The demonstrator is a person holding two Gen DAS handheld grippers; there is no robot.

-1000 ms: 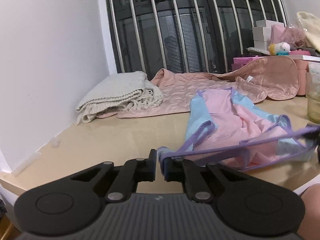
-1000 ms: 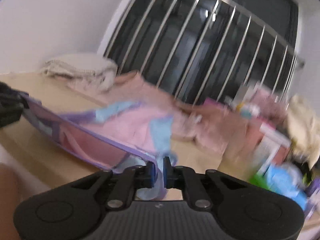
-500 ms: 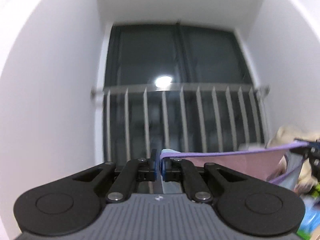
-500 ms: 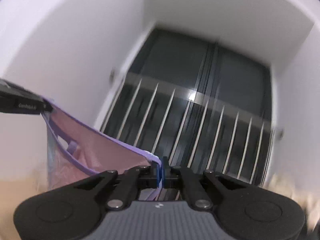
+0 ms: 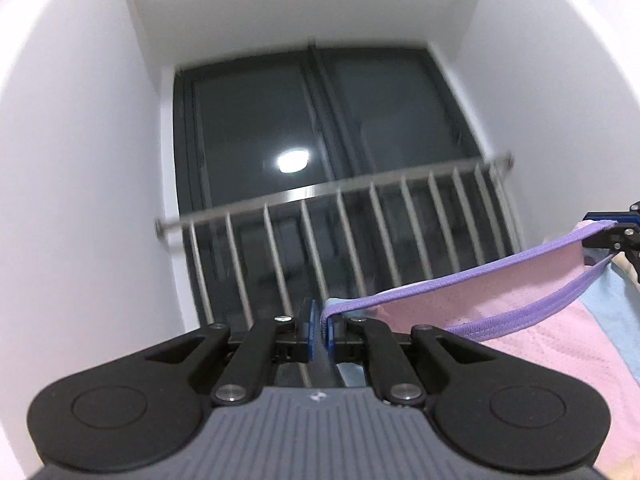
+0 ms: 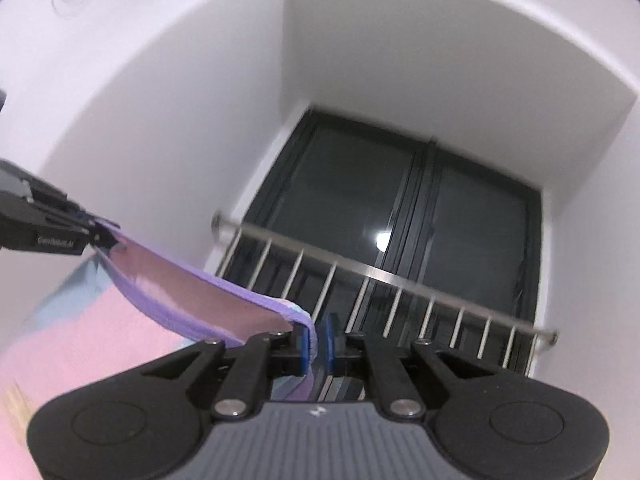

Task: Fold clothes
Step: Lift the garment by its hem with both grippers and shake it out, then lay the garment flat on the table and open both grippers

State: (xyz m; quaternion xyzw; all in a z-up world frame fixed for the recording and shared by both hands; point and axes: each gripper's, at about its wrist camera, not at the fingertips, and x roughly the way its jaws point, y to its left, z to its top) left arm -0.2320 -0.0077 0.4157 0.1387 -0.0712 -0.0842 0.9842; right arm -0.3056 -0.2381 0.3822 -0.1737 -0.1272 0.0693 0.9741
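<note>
A pink and light-blue garment with purple trim (image 5: 540,344) hangs in the air, stretched between my two grippers. My left gripper (image 5: 319,330) is shut on one corner of its purple edge. My right gripper (image 6: 317,336) is shut on the other corner. The garment (image 6: 100,340) hangs down to the left in the right wrist view. In the left wrist view the right gripper (image 5: 612,234) shows at the far right edge. In the right wrist view the left gripper (image 6: 96,236) shows at the left edge. Both cameras point upward and the table is hidden.
A dark window (image 5: 320,128) with a metal bar railing (image 5: 340,188) fills the wall ahead, also in the right wrist view (image 6: 384,272). White walls and ceiling (image 6: 400,40) surround it.
Both grippers have lifted the garment off the table and tilted up. The views swung from the tabletop to the window top and ceiling. The garment now hangs free between them.
</note>
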